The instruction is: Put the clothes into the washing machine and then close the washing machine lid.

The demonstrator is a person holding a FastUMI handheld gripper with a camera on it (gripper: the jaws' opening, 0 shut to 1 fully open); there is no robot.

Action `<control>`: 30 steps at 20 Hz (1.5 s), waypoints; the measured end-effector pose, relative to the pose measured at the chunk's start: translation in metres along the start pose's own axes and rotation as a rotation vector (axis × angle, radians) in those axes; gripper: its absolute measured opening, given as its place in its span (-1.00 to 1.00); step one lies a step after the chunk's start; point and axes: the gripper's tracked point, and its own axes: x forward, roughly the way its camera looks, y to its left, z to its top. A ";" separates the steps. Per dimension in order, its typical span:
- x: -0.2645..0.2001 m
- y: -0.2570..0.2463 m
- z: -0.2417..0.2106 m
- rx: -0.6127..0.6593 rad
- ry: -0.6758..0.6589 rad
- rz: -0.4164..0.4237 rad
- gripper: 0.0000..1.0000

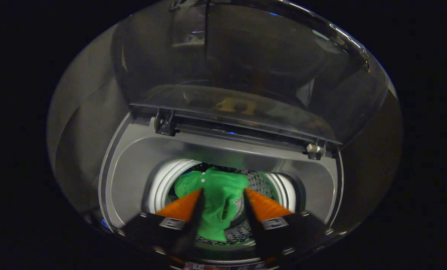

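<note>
A green garment (218, 202) lies inside the perforated drum (261, 180) of a top-loading washing machine (133, 176). My gripper (223, 192) hovers above the drum's mouth with its fingers apart; the garment lies below and beyond them, touching neither. The machine's clear lid (246, 75) stands raised, hinged along the far edge of the opening by two hinges (165, 123).
The grey top panel of the machine rings the white drum collar (161, 183). The raised lid rises like a wall just past the opening. Dim grey surfaces lie on both sides of the machine.
</note>
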 end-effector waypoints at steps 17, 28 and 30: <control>-0.093 -0.028 0.055 0.109 -0.188 -0.110 0.92; -0.218 -0.049 0.146 0.160 -0.411 -0.202 0.92; -0.224 -0.057 0.162 0.165 -0.431 -0.209 0.91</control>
